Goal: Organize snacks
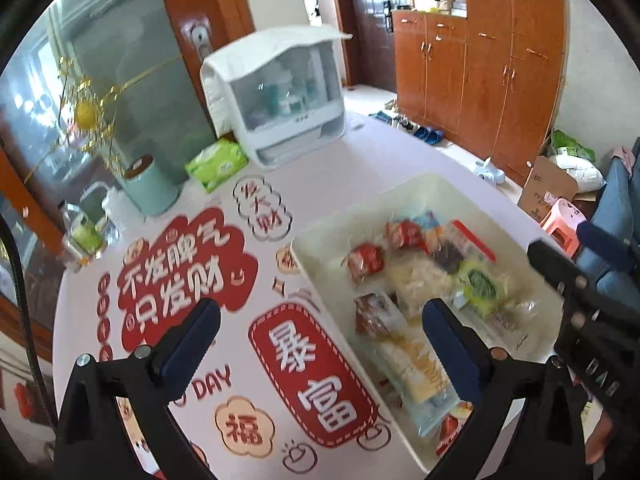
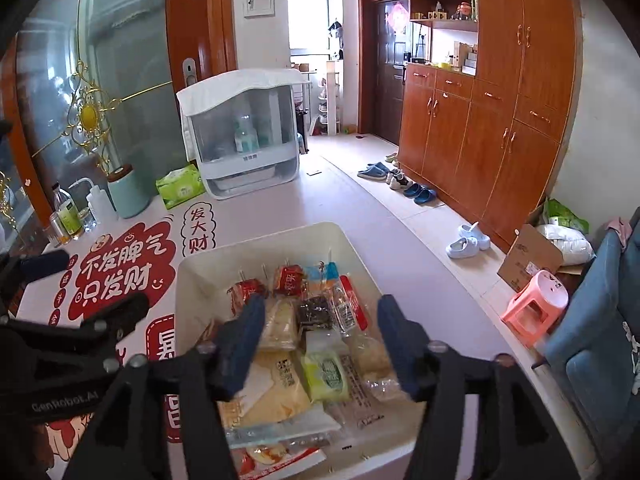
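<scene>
A cream plastic bin (image 1: 432, 181) (image 2: 260, 240) sits on the table, holding several wrapped snacks: red packets (image 1: 366, 260) (image 2: 288, 280), a dark packet (image 2: 314, 312), a green packet (image 1: 478, 284) (image 2: 326, 374) and pale bread-like packs (image 2: 280, 328). My left gripper (image 1: 320, 312) is open wide above the bin's left rim, one finger over the tablecloth and one over the snacks, holding nothing. My right gripper (image 2: 322, 306) is open over the middle of the bin, with snacks below its fingers and none gripped. It also shows as a black finger (image 1: 560, 272) at the right of the left wrist view.
The tablecloth (image 1: 320, 352) bears red printed signs. At the table's back stand a white cabinet-like box (image 1: 288, 100), a green tissue pack (image 1: 216, 164), a teal canister (image 1: 150, 188) and bottles (image 1: 86, 232). Beyond the table's right edge are a pink stool (image 2: 536, 304) and a cardboard box (image 2: 528, 256).
</scene>
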A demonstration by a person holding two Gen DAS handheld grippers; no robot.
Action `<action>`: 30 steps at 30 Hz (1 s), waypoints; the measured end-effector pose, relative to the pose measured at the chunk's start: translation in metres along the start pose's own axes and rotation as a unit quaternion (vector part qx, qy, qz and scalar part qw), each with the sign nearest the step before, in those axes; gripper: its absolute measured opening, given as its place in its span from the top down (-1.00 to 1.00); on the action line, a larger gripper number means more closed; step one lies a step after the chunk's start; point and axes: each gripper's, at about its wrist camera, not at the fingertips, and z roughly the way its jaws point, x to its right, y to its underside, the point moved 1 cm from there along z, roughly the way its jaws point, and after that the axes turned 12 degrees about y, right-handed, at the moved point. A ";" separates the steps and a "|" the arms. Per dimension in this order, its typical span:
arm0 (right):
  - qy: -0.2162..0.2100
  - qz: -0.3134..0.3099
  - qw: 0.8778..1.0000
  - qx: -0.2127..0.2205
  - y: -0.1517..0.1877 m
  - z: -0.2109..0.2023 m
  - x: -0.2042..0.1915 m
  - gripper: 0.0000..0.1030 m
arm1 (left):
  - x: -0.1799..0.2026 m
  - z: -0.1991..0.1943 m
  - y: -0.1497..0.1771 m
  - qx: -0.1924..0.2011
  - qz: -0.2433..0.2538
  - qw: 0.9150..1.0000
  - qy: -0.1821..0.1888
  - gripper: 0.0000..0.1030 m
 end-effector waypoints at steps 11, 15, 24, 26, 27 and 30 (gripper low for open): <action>-0.010 -0.009 1.000 -0.009 0.002 0.000 -0.013 -0.25 | -0.023 -0.022 0.022 0.000 -0.057 0.998 0.006 -0.96; -0.015 -0.015 1.000 -0.010 0.004 -0.002 -0.019 -0.25 | -0.027 -0.031 0.024 0.006 -0.069 0.998 0.009 -0.96; -0.021 -0.025 0.999 -0.015 0.007 -0.011 -0.022 -0.25 | -0.030 -0.056 0.038 0.025 -0.086 0.996 0.003 -0.96; -0.024 -0.027 0.999 -0.016 0.009 -0.014 -0.022 -0.25 | -0.032 -0.062 0.044 0.029 -0.092 0.995 -0.007 -0.96; -0.025 -0.029 0.999 -0.017 0.010 -0.015 -0.022 -0.25 | -0.033 -0.065 0.047 0.030 -0.095 0.995 -0.010 -0.96; -0.030 -0.036 0.999 -0.020 0.014 -0.018 -0.022 -0.25 | -0.037 -0.073 0.060 0.032 -0.110 0.993 -0.027 -0.96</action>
